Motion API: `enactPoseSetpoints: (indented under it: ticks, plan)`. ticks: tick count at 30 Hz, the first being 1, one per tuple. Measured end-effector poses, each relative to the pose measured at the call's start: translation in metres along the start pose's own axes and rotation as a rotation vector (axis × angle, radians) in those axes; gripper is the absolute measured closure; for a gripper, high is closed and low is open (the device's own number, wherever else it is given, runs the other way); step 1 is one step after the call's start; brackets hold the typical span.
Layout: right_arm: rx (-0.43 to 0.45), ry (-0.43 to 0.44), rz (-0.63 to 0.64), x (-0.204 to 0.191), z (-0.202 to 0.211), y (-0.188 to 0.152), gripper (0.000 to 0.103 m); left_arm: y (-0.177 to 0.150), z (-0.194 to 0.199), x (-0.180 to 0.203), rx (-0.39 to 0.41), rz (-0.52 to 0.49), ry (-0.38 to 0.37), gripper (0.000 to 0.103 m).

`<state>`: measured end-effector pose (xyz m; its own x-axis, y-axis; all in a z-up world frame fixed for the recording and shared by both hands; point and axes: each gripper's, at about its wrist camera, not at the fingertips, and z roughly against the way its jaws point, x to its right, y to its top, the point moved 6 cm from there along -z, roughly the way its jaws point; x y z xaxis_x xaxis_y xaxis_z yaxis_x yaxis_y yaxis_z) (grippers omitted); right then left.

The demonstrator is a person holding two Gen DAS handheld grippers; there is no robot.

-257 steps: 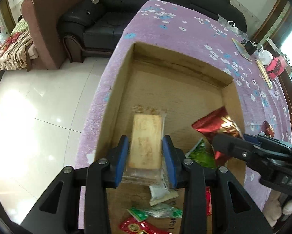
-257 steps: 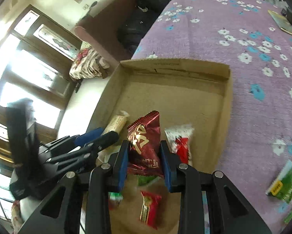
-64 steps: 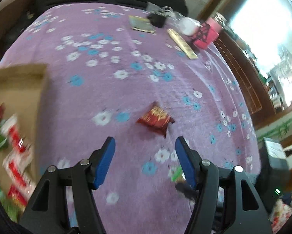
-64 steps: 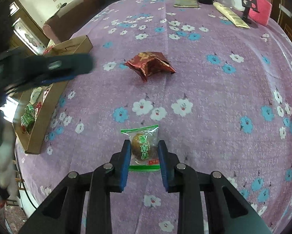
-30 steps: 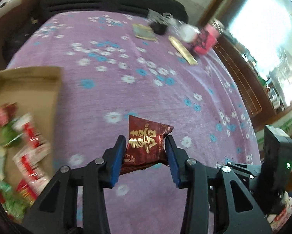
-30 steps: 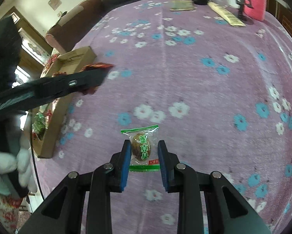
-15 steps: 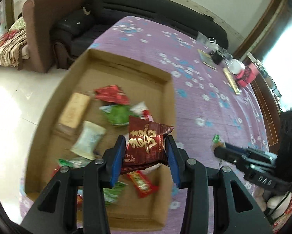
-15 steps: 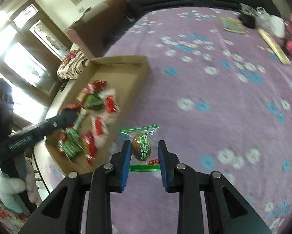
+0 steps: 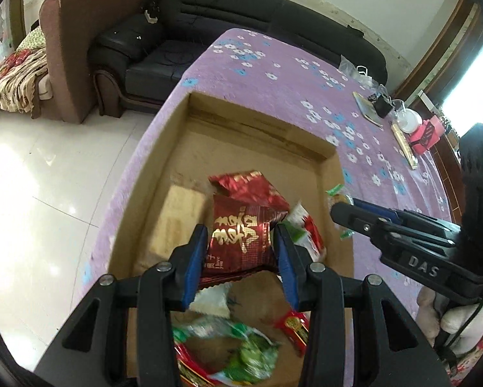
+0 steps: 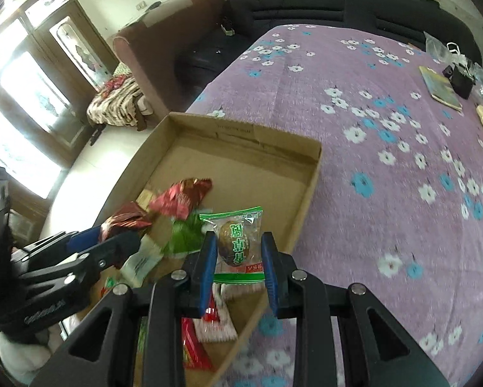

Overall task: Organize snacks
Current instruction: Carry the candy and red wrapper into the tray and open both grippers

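Purple flowered tablecloth (image 10: 386,122) carries everything. Left gripper (image 9: 241,251) pinches a dark red foil snack packet (image 9: 241,242) over the shallow cardboard box (image 9: 260,132); right gripper (image 10: 238,254) pinches a clear green-edged wrapped cake (image 10: 233,238) above its near wall. Likely step: delivery; next, lower and release both inside.

Black plastic claw (image 9: 240,254), blue finger pads (image 9: 194,258), silver screws, white "DAS" lettering, white glove
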<state>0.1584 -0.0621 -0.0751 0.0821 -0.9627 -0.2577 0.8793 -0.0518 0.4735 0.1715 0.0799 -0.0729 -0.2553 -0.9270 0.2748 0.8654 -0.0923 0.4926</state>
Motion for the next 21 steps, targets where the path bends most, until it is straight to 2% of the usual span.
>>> enactPoseSetpoints:
  ticks: [5,15,21]
  plan:
    - [-0.005,-0.035,-0.008,-0.002,-0.016,0.013,0.077,0.006,-0.008,-0.009,-0.009,-0.001,-0.002,0.059]
    - [-0.026,-0.052,-0.008,-0.005,-0.035,0.016,0.074,0.009,-0.01,-0.019,-0.006,-0.014,0.048,0.056]
    - [-0.008,-0.045,0.001,-0.008,-0.027,0.016,0.074,0.009,0.001,-0.007,0.019,-0.056,0.101,0.045]
